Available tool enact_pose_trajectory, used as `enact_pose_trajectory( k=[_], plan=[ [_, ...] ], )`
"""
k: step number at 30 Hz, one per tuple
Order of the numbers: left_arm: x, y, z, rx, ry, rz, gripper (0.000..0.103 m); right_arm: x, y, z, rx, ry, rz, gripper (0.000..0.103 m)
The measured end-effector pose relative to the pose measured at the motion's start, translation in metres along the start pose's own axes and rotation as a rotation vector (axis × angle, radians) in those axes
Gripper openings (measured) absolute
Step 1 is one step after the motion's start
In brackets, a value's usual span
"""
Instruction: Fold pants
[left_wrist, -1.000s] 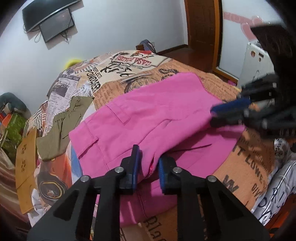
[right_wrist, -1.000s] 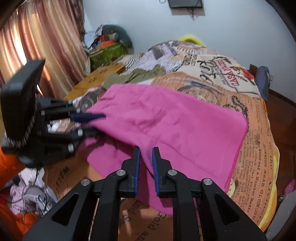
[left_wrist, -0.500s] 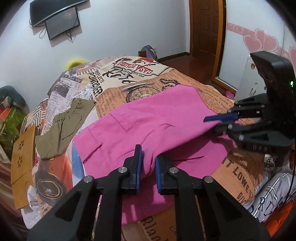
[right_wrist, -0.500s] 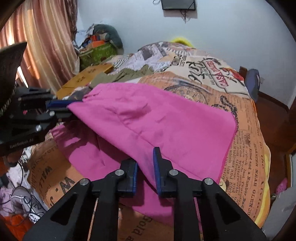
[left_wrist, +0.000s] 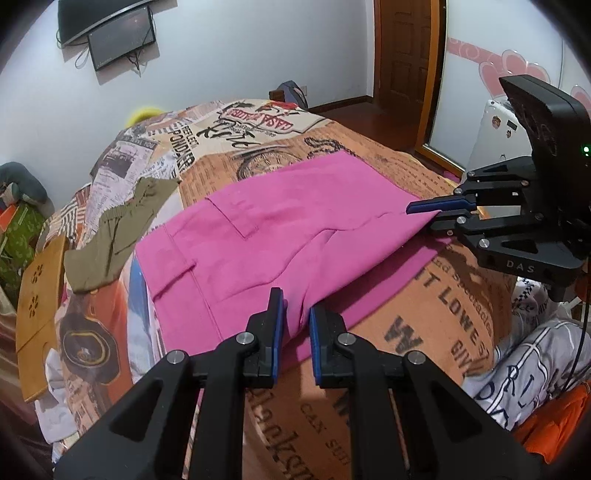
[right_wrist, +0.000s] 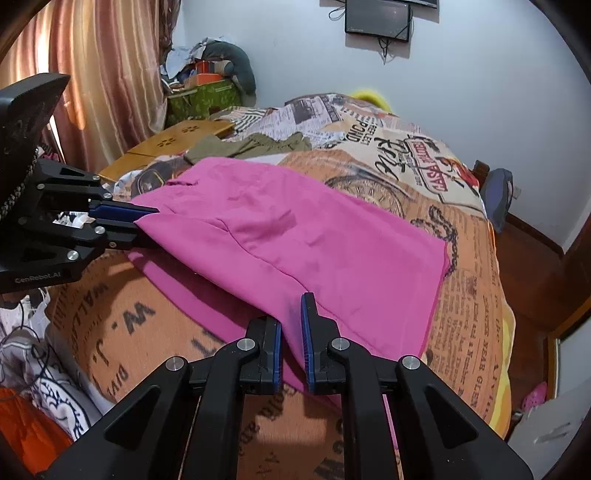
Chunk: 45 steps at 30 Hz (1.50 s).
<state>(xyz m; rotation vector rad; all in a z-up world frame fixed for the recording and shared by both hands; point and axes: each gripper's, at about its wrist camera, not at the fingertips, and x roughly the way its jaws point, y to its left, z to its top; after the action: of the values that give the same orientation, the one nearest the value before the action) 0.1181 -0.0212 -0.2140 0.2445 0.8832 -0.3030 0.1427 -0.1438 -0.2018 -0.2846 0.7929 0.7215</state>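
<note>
Bright pink pants (left_wrist: 280, 236) (right_wrist: 295, 236) lie across the printed bedspread (left_wrist: 454, 306), their near edge raised off a lower pink layer. My left gripper (left_wrist: 293, 317) is shut on a fold of that near edge. In the right wrist view the left gripper (right_wrist: 147, 221) shows from the side, pinching the pants' left corner. My right gripper (right_wrist: 291, 328) is shut on the same edge further right. From the left wrist view the right gripper (left_wrist: 424, 214) appears at the far right, clamped on the cloth's corner.
Olive-green shorts (left_wrist: 118, 229) lie on the bed's far left, beside a wooden board (left_wrist: 37, 306). A screen (left_wrist: 122, 37) hangs on the back wall; a wooden door (left_wrist: 406, 51) stands at right. Curtains (right_wrist: 92, 74) and piled clutter (right_wrist: 207, 85) fill the left side.
Both grippers have lifted the pants' near edge and drawn it toward me, stretching it between them. The right jaws have closed tighter on the cloth.
</note>
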Motion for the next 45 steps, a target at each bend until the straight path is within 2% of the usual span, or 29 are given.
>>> enact_pose_trajectory(
  k=[8, 24, 27, 29, 34, 39, 45],
  plan=[
    [-0.001, -0.003, -0.009, -0.012, 0.018, -0.009, 0.012, -0.004, -0.012, -0.013, 0.053, 0.019, -0.011, 0.009],
    [-0.014, 0.015, -0.032, -0.145, 0.016, -0.066, 0.013, -0.02, -0.044, -0.049, 0.166, 0.1, -0.106, 0.009],
    [-0.019, 0.019, -0.037, -0.166, 0.02, -0.055, 0.013, -0.026, -0.05, -0.055, 0.188, 0.116, -0.121, 0.019],
    [-0.023, 0.022, -0.04, -0.173, 0.024, -0.037, 0.013, -0.032, -0.053, -0.057, 0.199, 0.117, -0.126, 0.021],
    [-0.041, 0.033, -0.04, -0.195, -0.002, 0.007, 0.013, -0.05, -0.057, -0.053, 0.22, 0.091, -0.133, 0.021],
    [-0.056, 0.047, -0.025, -0.225, -0.049, 0.046, 0.013, -0.066, -0.058, -0.036, 0.237, 0.021, -0.118, 0.022],
    [-0.04, 0.057, -0.007, -0.266, -0.037, 0.046, 0.013, -0.052, -0.053, -0.016, 0.252, -0.026, -0.074, 0.023]
  ],
)
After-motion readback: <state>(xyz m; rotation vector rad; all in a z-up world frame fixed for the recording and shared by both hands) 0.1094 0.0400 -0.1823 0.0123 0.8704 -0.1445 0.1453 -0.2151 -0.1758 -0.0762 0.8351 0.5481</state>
